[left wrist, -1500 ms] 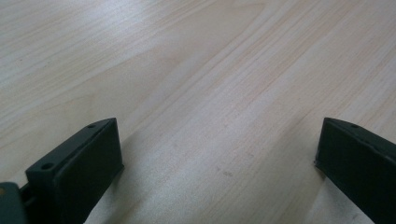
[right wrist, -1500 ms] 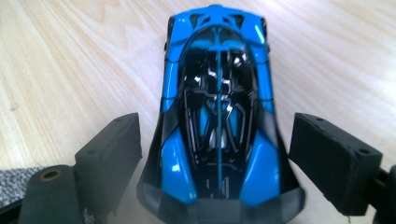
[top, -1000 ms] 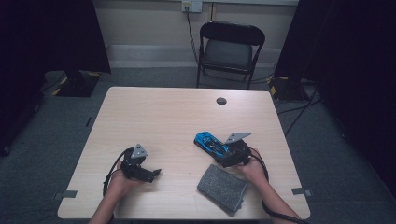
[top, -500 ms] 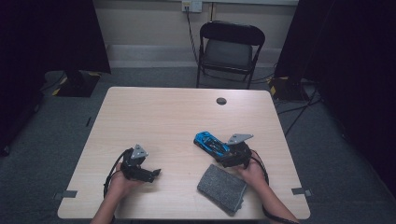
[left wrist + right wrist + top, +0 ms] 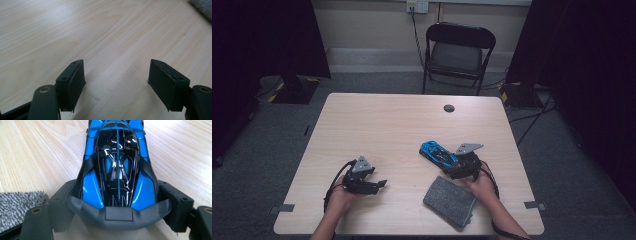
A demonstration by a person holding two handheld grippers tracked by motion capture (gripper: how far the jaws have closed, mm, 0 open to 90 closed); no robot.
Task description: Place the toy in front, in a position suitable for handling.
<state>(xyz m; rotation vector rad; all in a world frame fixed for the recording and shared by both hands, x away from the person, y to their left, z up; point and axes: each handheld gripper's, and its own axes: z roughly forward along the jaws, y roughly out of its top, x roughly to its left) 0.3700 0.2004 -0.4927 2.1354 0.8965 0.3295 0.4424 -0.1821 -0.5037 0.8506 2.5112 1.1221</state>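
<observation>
While I sit at the table (image 5: 377, 120), this is how things look.
Toy car: the blue and black toy car (image 5: 438, 153) sits on the table, right of the middle, just past the grey cloth (image 5: 449, 201).
Right fingers: my right fingers (image 5: 454, 165) are around the back end of the toy car (image 5: 117, 170), one on each side. They have just closed in a bit and look snug on it.
Left fingers: my left fingers (image 5: 381, 184) are partly open and have just been closing. Nothing is between them, just bare table (image 5: 105, 37).
Cloth: it lies flat near the front edge, just beside my right hand (image 5: 482, 184).
Done so far: I think I have hold of the car. It is not lifted yet.
Left to do: I guess the cloth is for wiping the car, and that has not begun.
Writing: I can read no words or labels on the car or cloth.
</observation>
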